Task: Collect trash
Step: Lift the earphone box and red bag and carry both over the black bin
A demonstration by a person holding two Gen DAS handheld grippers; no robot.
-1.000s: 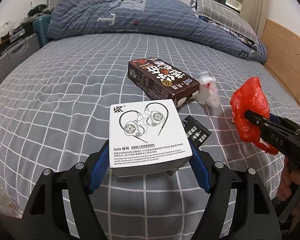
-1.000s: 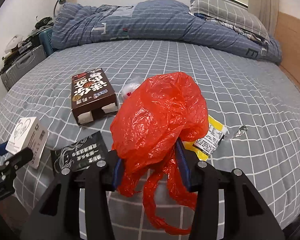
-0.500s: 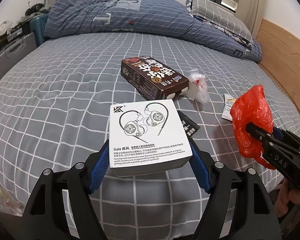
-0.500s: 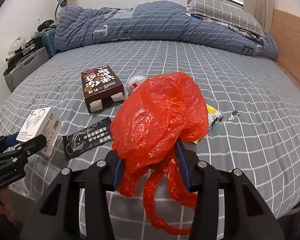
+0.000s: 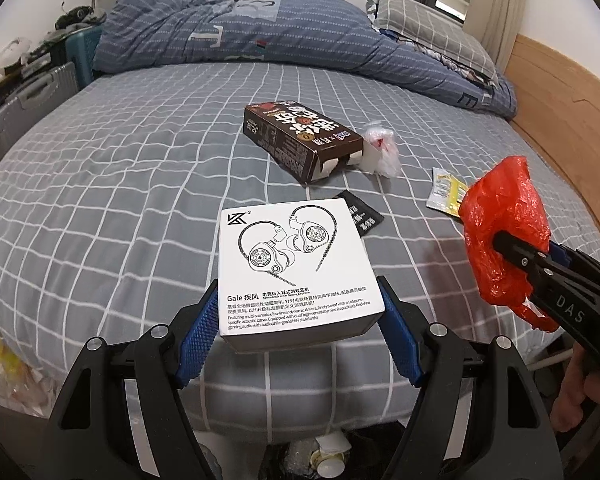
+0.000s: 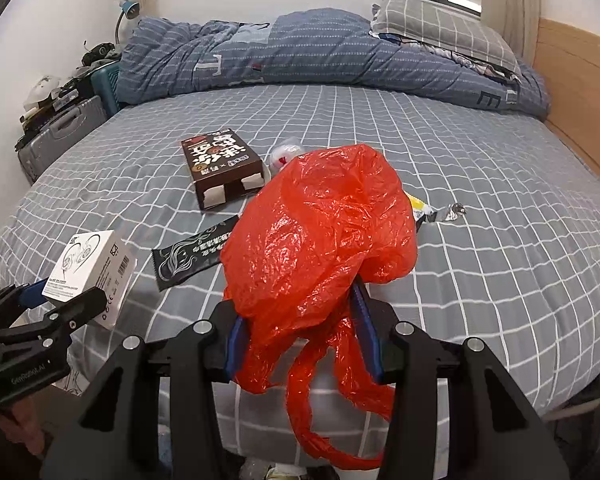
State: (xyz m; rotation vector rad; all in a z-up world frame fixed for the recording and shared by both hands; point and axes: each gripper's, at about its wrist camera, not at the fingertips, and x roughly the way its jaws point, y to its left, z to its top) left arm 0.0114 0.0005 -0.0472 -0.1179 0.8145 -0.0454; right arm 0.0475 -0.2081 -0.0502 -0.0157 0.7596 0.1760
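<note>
A bed [image 5: 100,184] with a grey checked sheet fills both views, a blue quilt [image 6: 300,56] bunched at its far end. On the sheet lie a brown carton [image 5: 300,140], a black sachet [image 6: 192,252] nearer the edge, a clear plastic wad [image 5: 380,148] touching the carton, and a yellow wrapper [image 5: 446,192]. The right gripper [image 6: 298,332] is clamped on a crumpled red plastic bag [image 6: 320,240], whose handles hang below its blue pads. The left gripper [image 5: 298,320] stands wide, its pads pressed to both sides of a white earphone box [image 5: 292,264], held above the bed's near edge.
</note>
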